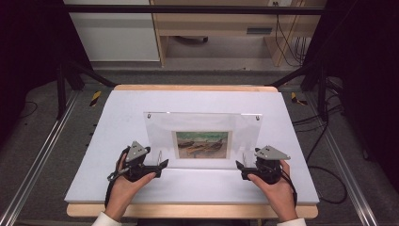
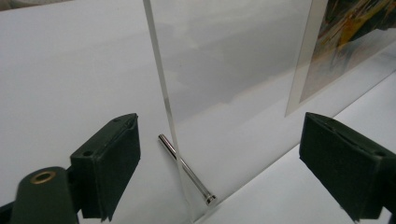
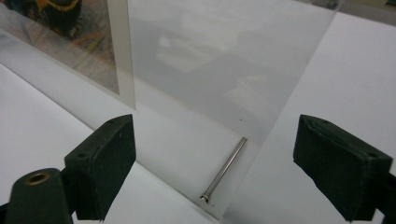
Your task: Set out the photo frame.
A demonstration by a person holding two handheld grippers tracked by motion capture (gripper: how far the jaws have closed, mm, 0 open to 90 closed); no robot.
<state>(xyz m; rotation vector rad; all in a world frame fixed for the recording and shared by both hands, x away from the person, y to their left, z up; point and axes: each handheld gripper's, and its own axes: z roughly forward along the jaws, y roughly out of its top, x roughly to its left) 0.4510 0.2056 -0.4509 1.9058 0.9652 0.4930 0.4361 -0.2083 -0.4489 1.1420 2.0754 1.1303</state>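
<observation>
A white sheet (image 1: 117, 122) is covering the wooden table (image 1: 188, 88), and dark floor with cables is lying around it. The left gripper (image 1: 162, 165) is resting on the sheet at about 7 o'clock of the table, and its jaws are standing wide apart. In the left gripper view, the lower left corner of a clear acrylic frame (image 2: 224, 70) is standing between the jaws, but the pads are not touching it. The right gripper (image 1: 240, 167) is sitting at about 5 o'clock, its jaws also wide apart around the lower right corner of the frame, with free space on both sides. The frame is standing upright in the middle of the sheet, between the two grippers. It is holding a small painting (image 1: 202, 144) in yellow and green tones, placed low in its centre. A thin metal pin (image 2: 187, 170) is passing through the left corner, and a second pin (image 3: 224, 170) through the right corner, both resting on the sheet.
</observation>
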